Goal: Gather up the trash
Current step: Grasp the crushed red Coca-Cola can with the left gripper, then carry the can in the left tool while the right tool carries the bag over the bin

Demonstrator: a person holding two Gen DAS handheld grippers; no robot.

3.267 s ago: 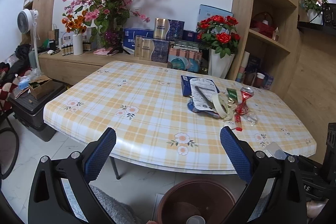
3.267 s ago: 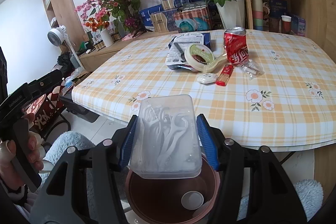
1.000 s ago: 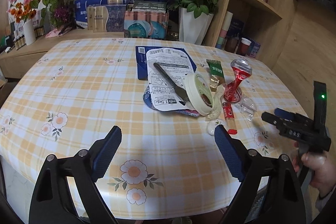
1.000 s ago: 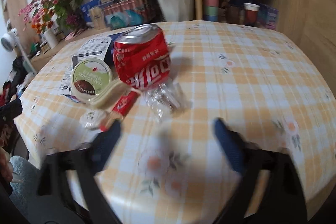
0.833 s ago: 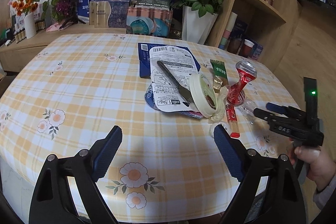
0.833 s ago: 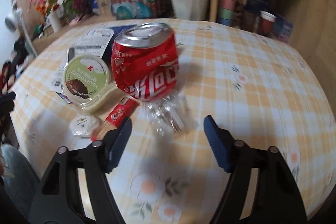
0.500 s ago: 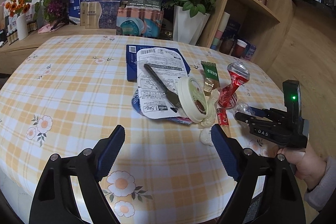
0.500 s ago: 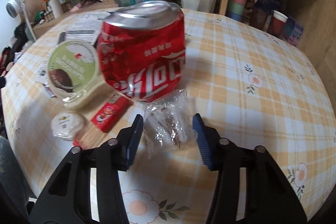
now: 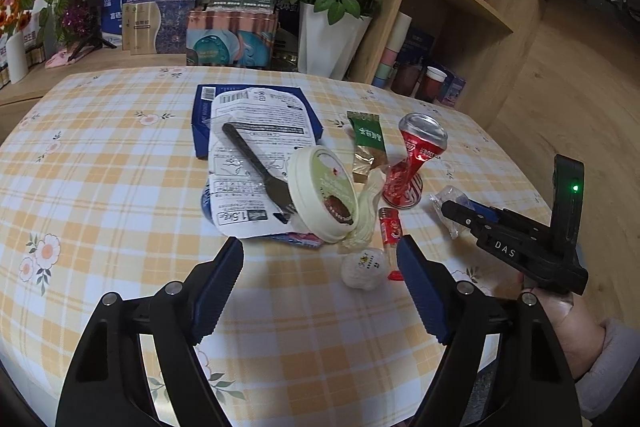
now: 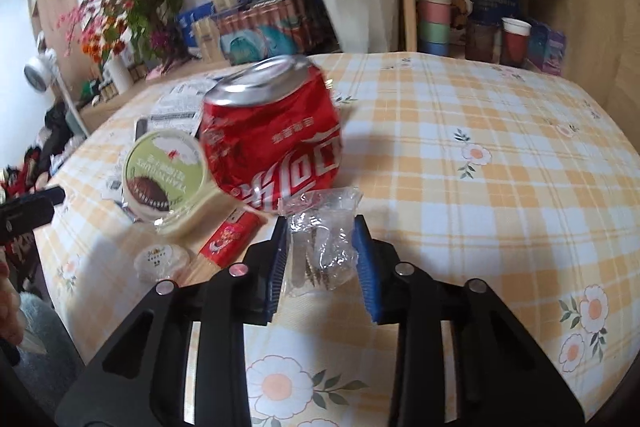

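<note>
Trash sits clustered on the checked counter (image 9: 100, 163); the right tool (image 10: 320, 259) is closing its blue pads around a crumpled clear wrapper (image 10: 322, 247), which lies between them on the cloth, both pads at its edges; a crushed red can (image 10: 272, 143) stands just beyond at twelve o'clock of that wrapper, a round green-lidded tub (image 10: 164, 175) tilted at its ten o'clock, a red sachet (image 10: 230, 239) near nine o'clock; the left tool (image 9: 320, 263) hovers with jaws wide apart and slowly narrowing, nothing between them, a small white ball of paper (image 9: 364, 263) just at its one o'clock; a black fork (image 9: 256, 163) rests on a printed white pouch (image 9: 256, 131).
</note>
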